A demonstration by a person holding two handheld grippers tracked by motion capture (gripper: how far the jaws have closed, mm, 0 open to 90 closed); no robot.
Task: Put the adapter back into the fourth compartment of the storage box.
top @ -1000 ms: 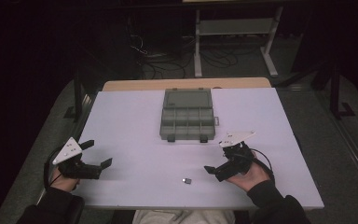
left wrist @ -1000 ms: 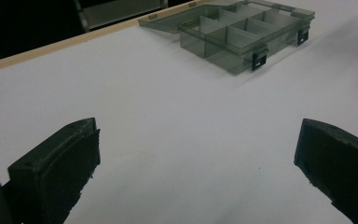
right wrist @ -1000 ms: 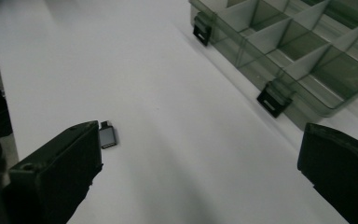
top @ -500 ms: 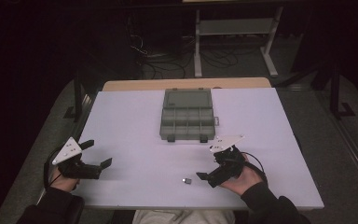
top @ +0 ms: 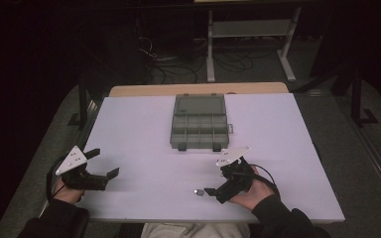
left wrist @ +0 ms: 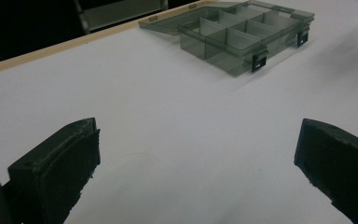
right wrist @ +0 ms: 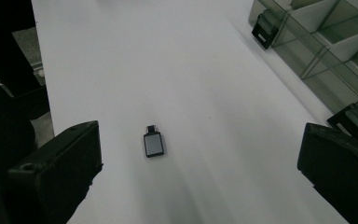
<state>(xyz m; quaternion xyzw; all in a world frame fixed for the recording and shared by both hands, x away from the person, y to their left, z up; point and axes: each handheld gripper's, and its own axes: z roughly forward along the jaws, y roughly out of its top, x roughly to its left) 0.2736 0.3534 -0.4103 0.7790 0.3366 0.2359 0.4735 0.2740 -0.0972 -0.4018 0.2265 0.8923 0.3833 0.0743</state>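
Small dark-grey adapter (right wrist: 153, 143), smoky translucent grey organizer box (top: 199, 122), white table (top: 139, 129).

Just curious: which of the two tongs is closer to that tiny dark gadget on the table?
The right tongs: the gadget lies just off their tips, while the left tongs sit far across the table.

bare bench (top: 144, 129) lies open all round the small grey adapter (top: 197, 191), with nothing between it and the right tool (top: 213, 192) just beside it. the open compartment box (top: 199, 123) is the sole obstacle, well apart toward the far edge.

High view looks down; both gripper views share the organizer box (left wrist: 242, 39).
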